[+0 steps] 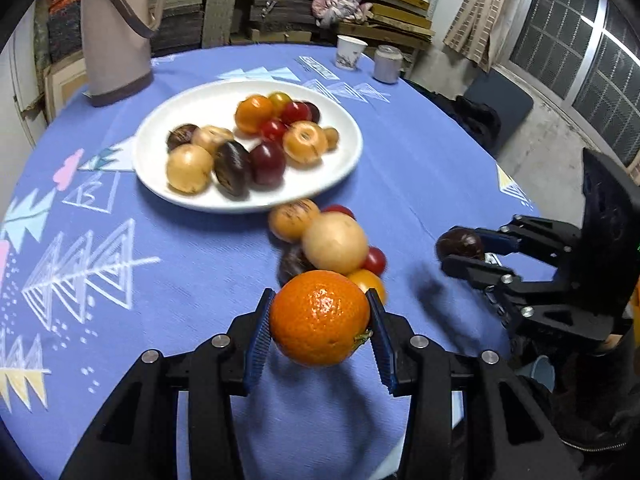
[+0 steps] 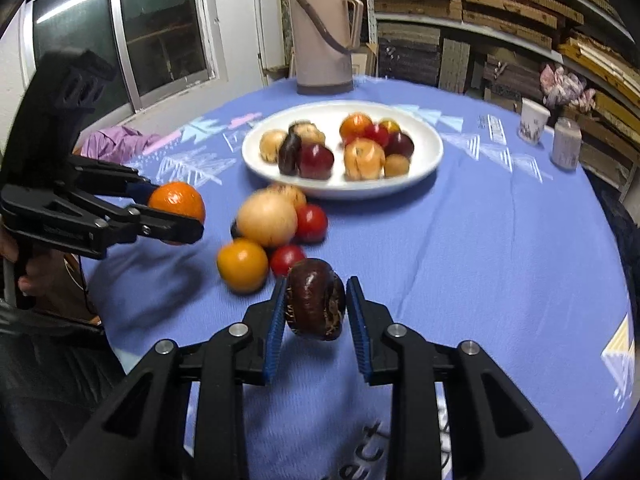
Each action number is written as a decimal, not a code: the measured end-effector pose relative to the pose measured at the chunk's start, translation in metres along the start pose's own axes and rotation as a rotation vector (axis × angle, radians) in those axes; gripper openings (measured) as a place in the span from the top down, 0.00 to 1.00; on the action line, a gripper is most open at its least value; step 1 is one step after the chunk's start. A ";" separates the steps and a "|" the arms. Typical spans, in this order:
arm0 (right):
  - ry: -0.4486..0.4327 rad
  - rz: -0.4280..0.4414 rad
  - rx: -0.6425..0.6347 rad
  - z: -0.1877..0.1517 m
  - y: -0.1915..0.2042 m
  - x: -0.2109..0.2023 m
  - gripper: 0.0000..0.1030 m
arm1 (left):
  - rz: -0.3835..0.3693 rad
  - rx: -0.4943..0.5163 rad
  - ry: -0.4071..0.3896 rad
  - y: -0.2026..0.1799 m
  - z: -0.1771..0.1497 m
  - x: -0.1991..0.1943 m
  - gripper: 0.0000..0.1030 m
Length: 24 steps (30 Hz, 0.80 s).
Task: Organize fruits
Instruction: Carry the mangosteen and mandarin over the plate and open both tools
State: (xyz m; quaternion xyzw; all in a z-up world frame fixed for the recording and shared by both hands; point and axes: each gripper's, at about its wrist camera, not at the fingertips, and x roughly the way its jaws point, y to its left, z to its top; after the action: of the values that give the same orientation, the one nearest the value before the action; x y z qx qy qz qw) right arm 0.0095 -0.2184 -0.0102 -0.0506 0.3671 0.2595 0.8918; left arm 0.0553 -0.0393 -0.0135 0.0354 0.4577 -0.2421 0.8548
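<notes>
Nearest: left tongs [image 1: 320, 320] are clamping an orange [image 1: 319, 317], clear of the blue-clothed table [image 1: 180, 280]; right tongs [image 2: 315, 305] are gripping a dark brown fruit [image 2: 315, 299], also lifted. Just beyond, a loose cluster of fruit [image 1: 334, 242] is lying on the cloth near the plate's near rim. Farther: white plate [image 1: 160, 184], already holding a dozen or so fruits. Step in hand looks like the carry. Next: reaching over the cluster, lowering into bare plate space, releasing gently against rolling.
</notes>
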 end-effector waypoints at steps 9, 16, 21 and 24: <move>-0.100 0.009 0.021 0.073 -0.021 0.015 0.72 | 0.110 -0.020 -0.069 0.043 0.058 0.003 0.56; -0.077 0.055 0.107 0.133 -0.041 0.084 0.72 | 0.160 -0.084 -0.073 0.079 0.118 0.038 0.56; -0.032 0.059 0.136 0.151 -0.042 0.127 0.71 | 0.204 -0.144 -0.042 0.102 0.141 0.066 0.56; -0.014 0.034 0.155 0.153 -0.043 0.141 0.57 | 0.205 -0.157 -0.030 0.107 0.145 0.075 0.55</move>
State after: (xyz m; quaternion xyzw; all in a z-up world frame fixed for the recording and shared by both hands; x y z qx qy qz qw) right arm 0.2113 -0.1527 0.0008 0.0266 0.3805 0.2456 0.8912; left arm 0.2490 -0.0146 -0.0066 0.0114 0.4565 -0.1176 0.8818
